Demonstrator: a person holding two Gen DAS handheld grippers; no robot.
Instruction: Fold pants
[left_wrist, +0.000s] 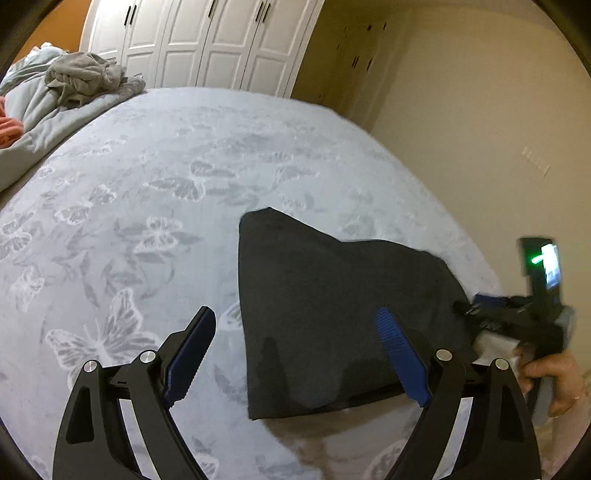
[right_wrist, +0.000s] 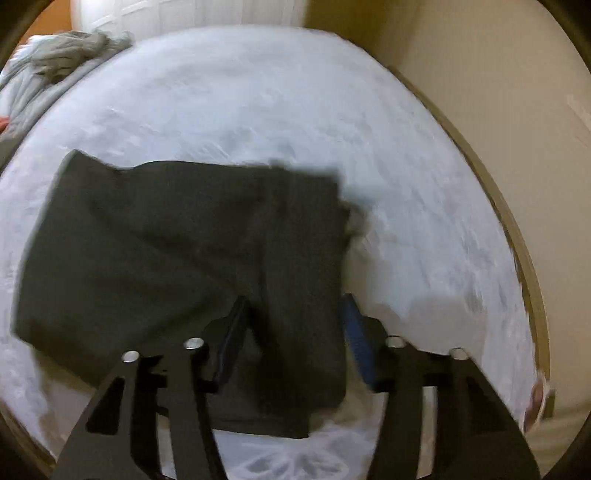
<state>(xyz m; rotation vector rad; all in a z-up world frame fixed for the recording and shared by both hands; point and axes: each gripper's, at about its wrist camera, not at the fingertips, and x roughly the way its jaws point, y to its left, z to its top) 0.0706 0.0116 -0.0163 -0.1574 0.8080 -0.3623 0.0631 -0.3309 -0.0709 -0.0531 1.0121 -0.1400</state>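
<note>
The dark pants (left_wrist: 332, 317) lie folded into a compact block on the pale butterfly-print bed (left_wrist: 147, 206), near its right edge. My left gripper (left_wrist: 295, 321) is open just above the bed, its right finger over the pants' near edge and its left finger over bare cover. In the right wrist view the pants (right_wrist: 166, 240) fill the middle. My right gripper (right_wrist: 291, 306) is open, jaws apart over the pants' near right part. The right gripper also shows in the left wrist view (left_wrist: 480, 306) at the pants' right edge.
A heap of grey clothes (left_wrist: 85, 77) and a pale duvet (left_wrist: 33, 110) lie at the bed's far left. White wardrobe doors (left_wrist: 207, 44) stand behind. A beige wall (left_wrist: 480, 129) runs along the bed's right side. A wooden bed edge (right_wrist: 517, 240) shows at right.
</note>
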